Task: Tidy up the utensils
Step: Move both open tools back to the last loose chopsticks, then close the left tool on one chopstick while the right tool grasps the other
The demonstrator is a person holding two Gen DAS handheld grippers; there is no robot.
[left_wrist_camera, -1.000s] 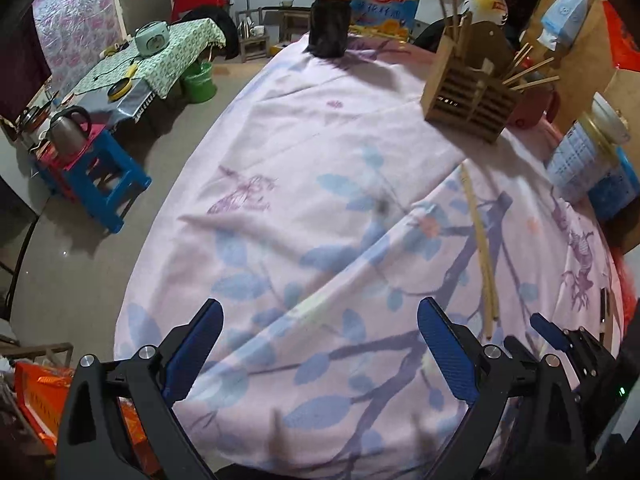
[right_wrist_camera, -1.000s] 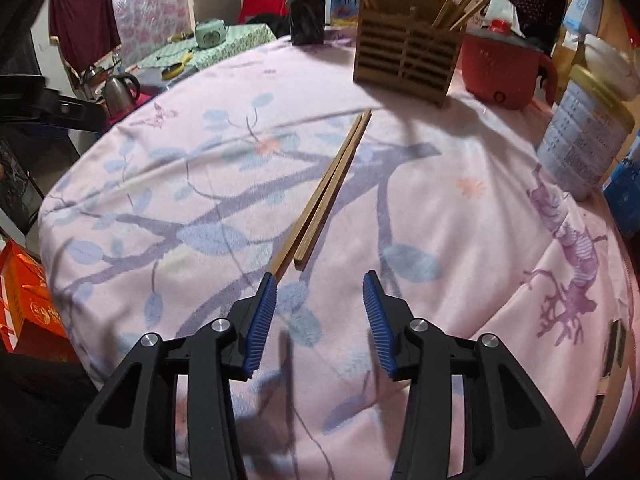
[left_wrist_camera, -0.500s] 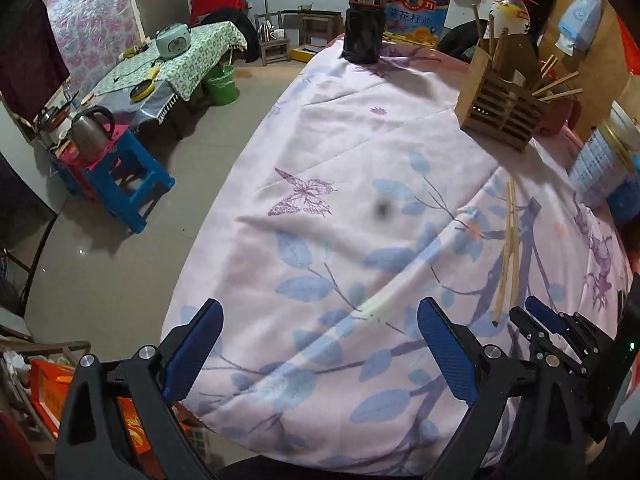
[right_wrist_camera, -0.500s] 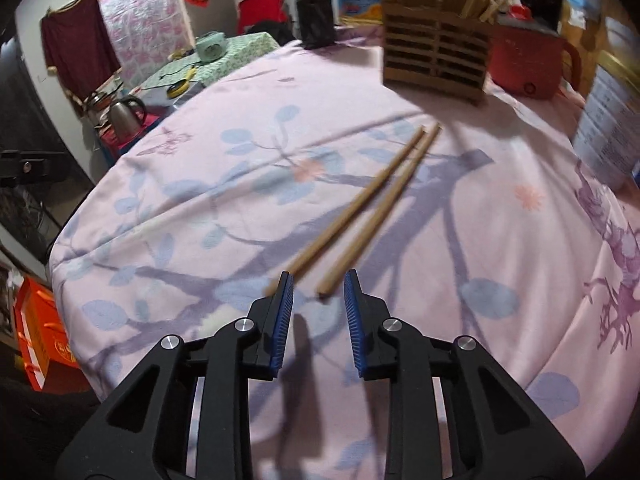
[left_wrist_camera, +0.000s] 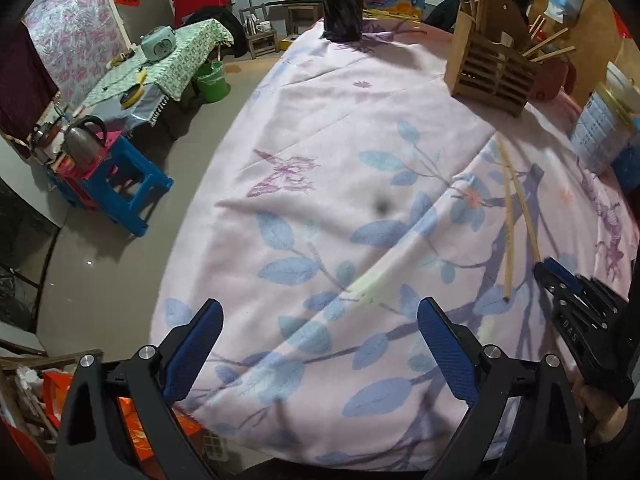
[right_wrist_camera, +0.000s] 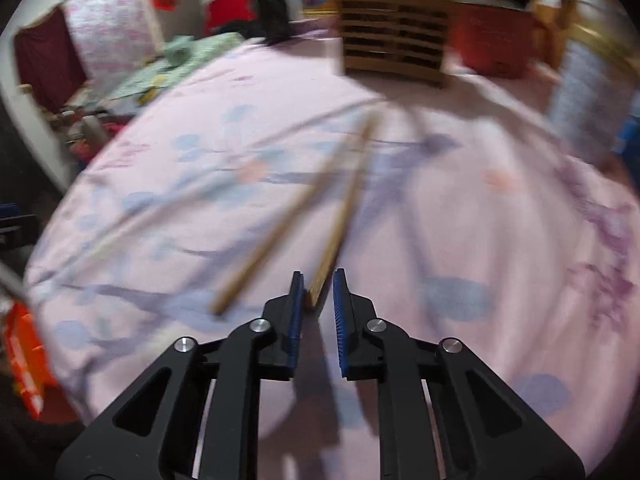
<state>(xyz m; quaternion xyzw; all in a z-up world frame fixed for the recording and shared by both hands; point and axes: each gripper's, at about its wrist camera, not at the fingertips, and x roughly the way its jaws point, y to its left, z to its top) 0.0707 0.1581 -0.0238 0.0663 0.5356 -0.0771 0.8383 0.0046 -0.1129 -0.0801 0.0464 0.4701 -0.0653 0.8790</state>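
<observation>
Chopsticks lie on the worktop, long axes running away from the right tongs toward the holder. Its jaws have just been closing around one stick's near end, not yet clamped. Left tongs hang wide apart, farther off, over bare cloth.

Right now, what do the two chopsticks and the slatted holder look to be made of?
Chopsticks: probably bamboo or unfinished wood, being tan and matte, with no gloss. Slatted holder: seemingly light wood or bamboo, with thin brown slats and a dull surface.
</observation>
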